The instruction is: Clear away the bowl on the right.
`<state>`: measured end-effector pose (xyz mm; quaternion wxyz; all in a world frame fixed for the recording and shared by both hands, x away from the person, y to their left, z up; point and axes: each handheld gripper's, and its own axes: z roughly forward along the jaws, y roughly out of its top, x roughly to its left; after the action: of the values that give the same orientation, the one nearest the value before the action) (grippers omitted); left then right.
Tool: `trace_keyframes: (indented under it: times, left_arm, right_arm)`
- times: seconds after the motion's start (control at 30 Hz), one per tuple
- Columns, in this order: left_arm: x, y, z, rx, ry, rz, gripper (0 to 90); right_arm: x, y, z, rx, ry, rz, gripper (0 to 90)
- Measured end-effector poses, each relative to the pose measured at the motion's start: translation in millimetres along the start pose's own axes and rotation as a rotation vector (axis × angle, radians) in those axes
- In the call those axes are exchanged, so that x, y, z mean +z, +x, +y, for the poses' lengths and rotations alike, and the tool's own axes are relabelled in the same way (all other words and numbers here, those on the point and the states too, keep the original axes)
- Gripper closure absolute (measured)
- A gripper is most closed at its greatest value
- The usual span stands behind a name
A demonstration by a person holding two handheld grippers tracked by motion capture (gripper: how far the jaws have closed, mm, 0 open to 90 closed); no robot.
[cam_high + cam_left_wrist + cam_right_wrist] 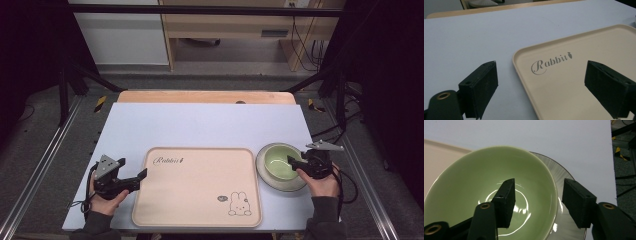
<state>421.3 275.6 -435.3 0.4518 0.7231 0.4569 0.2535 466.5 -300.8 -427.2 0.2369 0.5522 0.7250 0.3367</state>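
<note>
Noted the right gripper at the lower right of the high view, its jaws apart and straddling the near-right rim of the green bowl: in the right gripper view one jaw stood inside the bowl over the glaze, the other outside the wall above the plate. Gap was still visible on both sides of the rim, so I logged it as open, not yet clamped. The bowl sat in the pale ribbed plate, just right of the tray, plate edge near the tray's right border but I could not tell whether touching. The relation that mattered: the rim ran between the jaws, roughly along their length, so closing should pinch the wall squarely; the bowl's centre lay left of the claw, toward the tray. Left gripper rested at the lower left of the frame, jaws wide, tips at the tray's left edge; in its own view the tray's corner lay between the jaws, nothing held. Right hand was plainly the nearer one to the bowl; the left was well apart, across the tray. Judged next move: close on the rim, lift toward the tray. Risk: thin rim grip, bowl tipping.
</note>
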Motion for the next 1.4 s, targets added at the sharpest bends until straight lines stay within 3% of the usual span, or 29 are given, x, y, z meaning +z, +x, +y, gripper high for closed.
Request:
trace_keyframes:
  times: [0.33,0.97,1.07,1.4]
  left_arm:
    - [0.0,0.3,-0.3,0.0,0.002,0.001,11.2]
    - [0.9,0.2,-0.5,-0.001,0.003,0.002,11.4]
    - [1.0,0.3,-0.5,-0.002,0.003,0.002,11.5]
    - [2.0,0.1,-1.0,0.0,0.008,0.002,11.5]
  right_arm:
    - [5.1,-2.7,-2.2,-0.023,0.045,-0.015,50.1]
    - [11.5,-4.7,-3.5,-0.005,0.1,-0.012,64.8]
    - [12.6,-5.0,-2.9,0.027,0.121,-0.003,70.5]
    - [14.0,-7.4,-0.1,0.063,0.146,-0.005,75.6]
